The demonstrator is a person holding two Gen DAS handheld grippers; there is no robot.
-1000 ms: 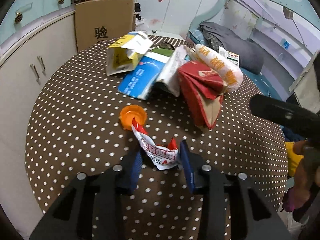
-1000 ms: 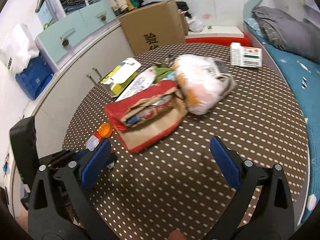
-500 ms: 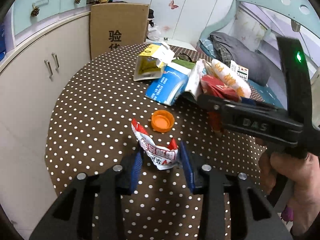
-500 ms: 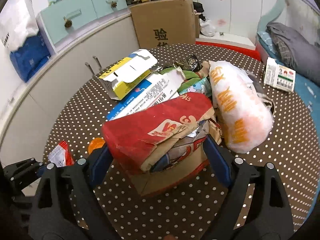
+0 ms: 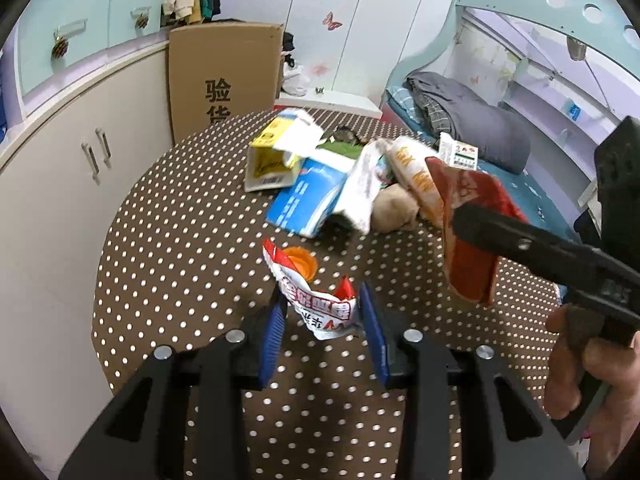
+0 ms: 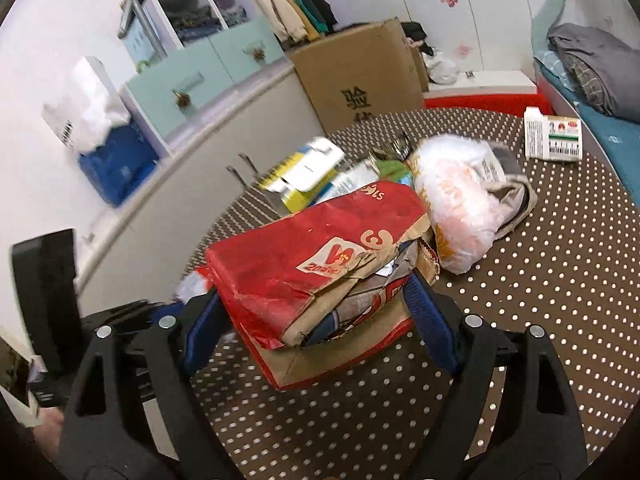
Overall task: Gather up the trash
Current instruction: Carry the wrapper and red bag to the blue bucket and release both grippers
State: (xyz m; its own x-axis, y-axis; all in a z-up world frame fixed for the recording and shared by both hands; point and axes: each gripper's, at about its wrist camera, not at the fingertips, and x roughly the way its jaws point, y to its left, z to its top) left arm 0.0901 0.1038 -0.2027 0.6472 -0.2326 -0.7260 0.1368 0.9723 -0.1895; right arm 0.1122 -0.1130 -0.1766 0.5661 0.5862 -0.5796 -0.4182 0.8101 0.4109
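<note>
While your left gripper (image 5: 322, 322) pinches the crumpled red-and-white wrapper (image 5: 320, 304) between its blue pads, holding it above the brown polka-dot table (image 5: 180, 248), your right gripper (image 6: 316, 320) has its fingers clamped wide on both sides of the red paper bag (image 6: 320, 264). That bag looks raised off the table, bottom edge clear in the left wrist view. An orange cap (image 5: 302, 262) lies on the table just behind the wrapper. Rest of the trash sits piled mid-table: yellow carton (image 5: 276, 156), blue-and-white pack (image 5: 308, 200), white plastic bag with orange print (image 6: 456, 204). A small white box (image 6: 554, 138) sits apart near the far edge. A cardboard box (image 6: 360, 76) stands behind the table.
</note>
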